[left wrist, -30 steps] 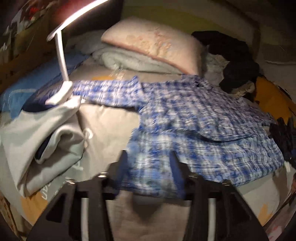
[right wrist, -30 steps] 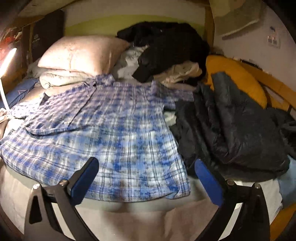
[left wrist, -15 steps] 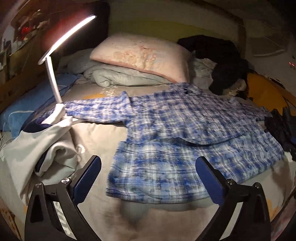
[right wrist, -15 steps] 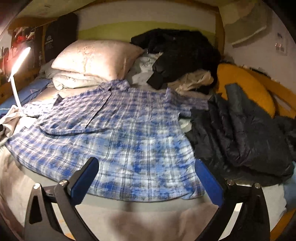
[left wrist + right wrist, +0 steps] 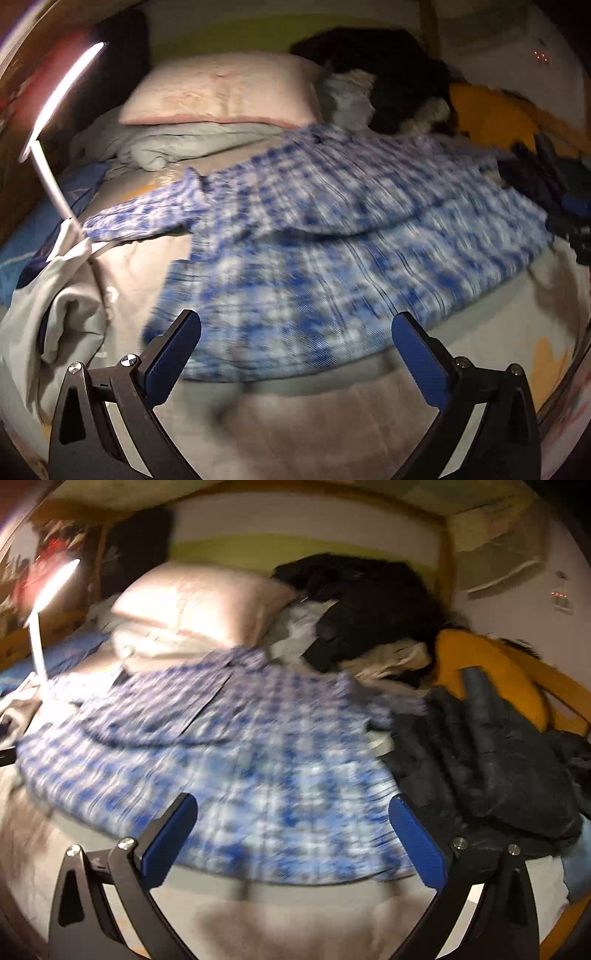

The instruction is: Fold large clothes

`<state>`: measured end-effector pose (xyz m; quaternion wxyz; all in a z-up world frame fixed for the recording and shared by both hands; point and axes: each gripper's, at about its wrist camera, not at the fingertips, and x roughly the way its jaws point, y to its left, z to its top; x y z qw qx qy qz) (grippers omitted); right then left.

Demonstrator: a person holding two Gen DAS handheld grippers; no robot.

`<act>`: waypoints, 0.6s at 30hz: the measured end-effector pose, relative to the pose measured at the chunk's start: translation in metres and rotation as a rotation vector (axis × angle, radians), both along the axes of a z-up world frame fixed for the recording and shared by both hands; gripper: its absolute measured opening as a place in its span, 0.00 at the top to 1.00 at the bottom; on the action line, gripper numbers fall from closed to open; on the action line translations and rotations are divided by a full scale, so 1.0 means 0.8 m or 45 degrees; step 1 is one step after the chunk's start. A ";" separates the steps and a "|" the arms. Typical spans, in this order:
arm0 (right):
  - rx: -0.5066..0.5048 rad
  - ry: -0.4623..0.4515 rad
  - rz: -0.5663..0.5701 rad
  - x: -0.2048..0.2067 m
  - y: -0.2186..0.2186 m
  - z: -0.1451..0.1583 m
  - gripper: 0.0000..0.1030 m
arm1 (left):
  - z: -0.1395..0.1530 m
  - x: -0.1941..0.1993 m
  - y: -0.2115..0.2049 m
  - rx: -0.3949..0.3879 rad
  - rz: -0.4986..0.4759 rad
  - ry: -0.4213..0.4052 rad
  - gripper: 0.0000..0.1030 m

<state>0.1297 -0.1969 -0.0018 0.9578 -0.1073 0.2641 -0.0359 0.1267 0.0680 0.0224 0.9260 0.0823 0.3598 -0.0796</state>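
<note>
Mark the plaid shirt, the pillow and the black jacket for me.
plaid shirt (image 5: 332, 280): left wrist view, on its lower body panel.
pillow (image 5: 221, 92): left wrist view, middle of its top face.
black jacket (image 5: 480, 760): right wrist view, middle of its quilted surface.

A blue-and-white plaid shirt (image 5: 332, 236) lies on a beige bed sheet (image 5: 295, 424). Behind it sit a pale pink pillow (image 5: 221, 92), black clothes (image 5: 369, 602) and an orange cushion (image 5: 487, 664).
</note>
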 end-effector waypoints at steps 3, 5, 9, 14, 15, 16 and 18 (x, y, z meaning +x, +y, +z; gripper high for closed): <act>-0.041 0.101 0.096 0.002 0.020 -0.018 0.00 | -0.012 0.002 -0.014 -0.013 -0.053 0.058 0.00; -0.119 0.163 0.163 0.003 0.038 -0.036 0.00 | -0.019 0.004 -0.022 -0.031 -0.087 0.093 0.00; -0.256 0.216 0.206 0.002 0.064 -0.064 0.00 | -0.031 0.002 -0.041 0.053 -0.118 0.097 0.00; -0.231 0.266 0.190 0.008 0.065 -0.078 0.00 | -0.049 0.004 -0.055 0.106 -0.148 0.135 0.00; -0.242 0.267 0.173 0.010 0.064 -0.079 0.00 | -0.052 0.004 -0.057 0.119 -0.146 0.140 0.00; -0.254 0.269 0.153 0.013 0.062 -0.082 0.00 | -0.055 0.006 -0.057 0.130 -0.145 0.145 0.00; -0.269 0.277 0.113 0.017 0.058 -0.086 0.00 | -0.062 0.010 -0.057 0.157 -0.137 0.153 0.00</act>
